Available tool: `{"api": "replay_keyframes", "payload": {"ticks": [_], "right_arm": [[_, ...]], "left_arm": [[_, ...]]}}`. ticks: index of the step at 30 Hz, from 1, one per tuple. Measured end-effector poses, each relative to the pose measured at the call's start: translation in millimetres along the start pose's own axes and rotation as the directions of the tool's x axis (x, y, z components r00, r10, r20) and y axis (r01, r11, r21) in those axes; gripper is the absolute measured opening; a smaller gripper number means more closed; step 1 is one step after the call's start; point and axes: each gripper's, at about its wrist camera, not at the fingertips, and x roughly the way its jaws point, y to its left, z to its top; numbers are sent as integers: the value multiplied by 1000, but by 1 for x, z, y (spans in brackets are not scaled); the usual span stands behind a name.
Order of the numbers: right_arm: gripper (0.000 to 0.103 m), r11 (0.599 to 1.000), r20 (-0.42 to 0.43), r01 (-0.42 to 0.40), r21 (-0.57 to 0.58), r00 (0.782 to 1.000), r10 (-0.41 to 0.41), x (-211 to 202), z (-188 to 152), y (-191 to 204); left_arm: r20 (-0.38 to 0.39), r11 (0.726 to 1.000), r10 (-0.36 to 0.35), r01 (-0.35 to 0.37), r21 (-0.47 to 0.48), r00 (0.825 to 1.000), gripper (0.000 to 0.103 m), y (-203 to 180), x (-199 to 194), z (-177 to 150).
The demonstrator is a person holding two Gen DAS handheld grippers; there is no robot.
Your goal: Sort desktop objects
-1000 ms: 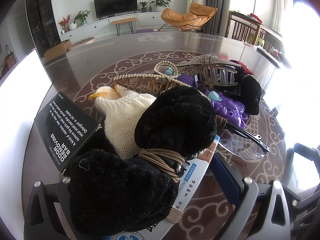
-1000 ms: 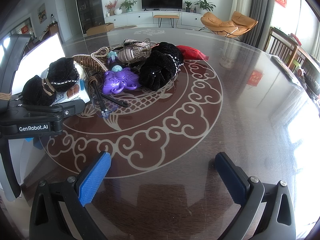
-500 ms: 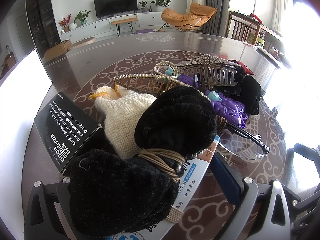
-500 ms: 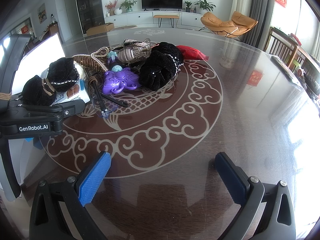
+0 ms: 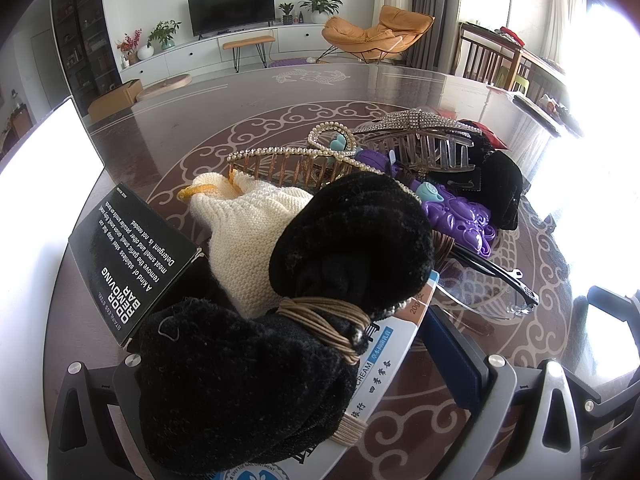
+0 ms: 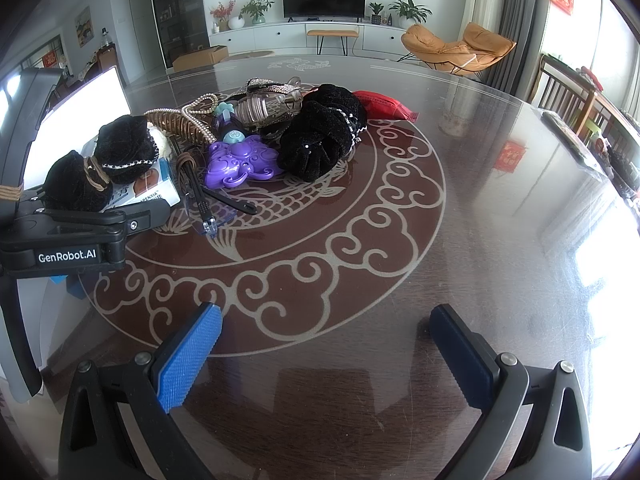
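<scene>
Left wrist view shows the left claw [image 5: 280,364] spread wide around a fuzzy black scrunchie [image 5: 240,380] that lies on a white cream box [image 5: 376,364], near the left of the pile. It is not pinching yet. To do this well, squeeze slowly on the soft middle so only the scrunchie comes up, not the box or the cream knit pouch [image 5: 252,236] beside it. Right claw [image 6: 324,356] is spread too, over bare tabletop [image 6: 500,208], holding nothing.

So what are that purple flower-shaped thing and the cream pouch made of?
The purple flower-shaped thing looks like moulded plastic: glossy, with hard raised petals. The cream pouch appears to be knitted yarn, matte, with visible stitch rows.
</scene>
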Motion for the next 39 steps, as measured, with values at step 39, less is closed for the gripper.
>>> {"api": "replay_keyframes", "payload": {"ticks": [39], "right_arm": [[103,1000,1,0,1,1000,0,0,0,0]], "left_arm": [[1,1000,1,-1,-2,1000,103,-2,-1,-3]]}}
